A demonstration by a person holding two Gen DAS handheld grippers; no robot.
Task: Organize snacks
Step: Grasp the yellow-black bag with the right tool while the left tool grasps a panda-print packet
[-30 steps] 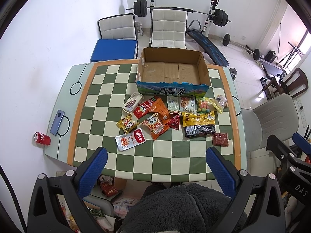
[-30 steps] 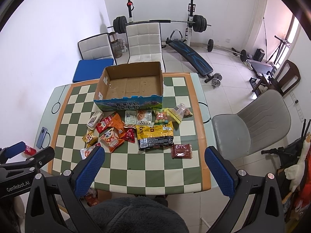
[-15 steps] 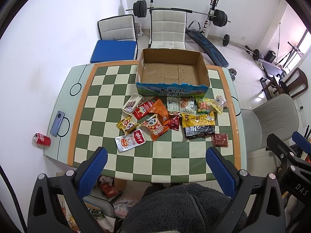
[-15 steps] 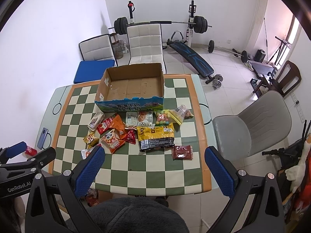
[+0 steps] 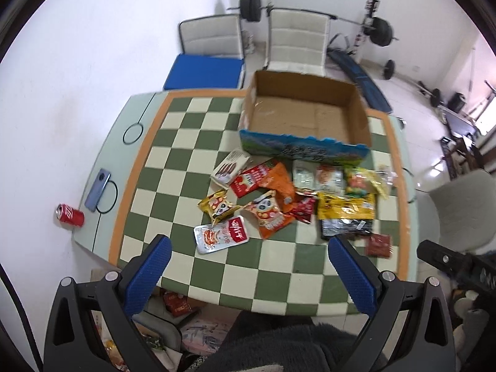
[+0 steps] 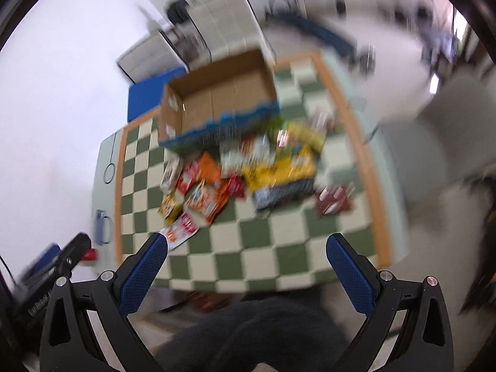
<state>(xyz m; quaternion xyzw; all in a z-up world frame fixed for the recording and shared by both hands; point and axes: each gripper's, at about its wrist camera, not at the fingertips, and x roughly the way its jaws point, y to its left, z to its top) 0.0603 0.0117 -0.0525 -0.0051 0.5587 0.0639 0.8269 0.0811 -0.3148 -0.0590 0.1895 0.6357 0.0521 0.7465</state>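
An empty open cardboard box [image 5: 305, 117] stands at the far side of a green-and-cream checkered table [image 5: 192, 152]. Several snack packets lie in a heap in front of it, among them a silver-and-red packet [image 5: 221, 238], an orange panda packet [image 5: 269, 216], a large yellow-and-black bag [image 5: 346, 214] and a small dark red packet [image 5: 378, 245]. My left gripper [image 5: 248, 262] is open and empty, high above the near table edge. My right gripper [image 6: 246, 260] is open and empty too. The right wrist view is blurred; the box [image 6: 217, 99] and the heap [image 6: 235, 179] still show.
A red soda can [image 5: 70, 215] and a phone [image 5: 96, 189] lie at the table's left rim. White chairs [image 5: 297, 42] and a blue cushion [image 5: 203, 73] stand behind the table, a grey chair [image 5: 458, 207] to its right. Weight equipment fills the back of the room.
Both grippers have moved closer to the table and tilted; the right one is moving fast and its view has blurred. The snacks and the box have not moved.
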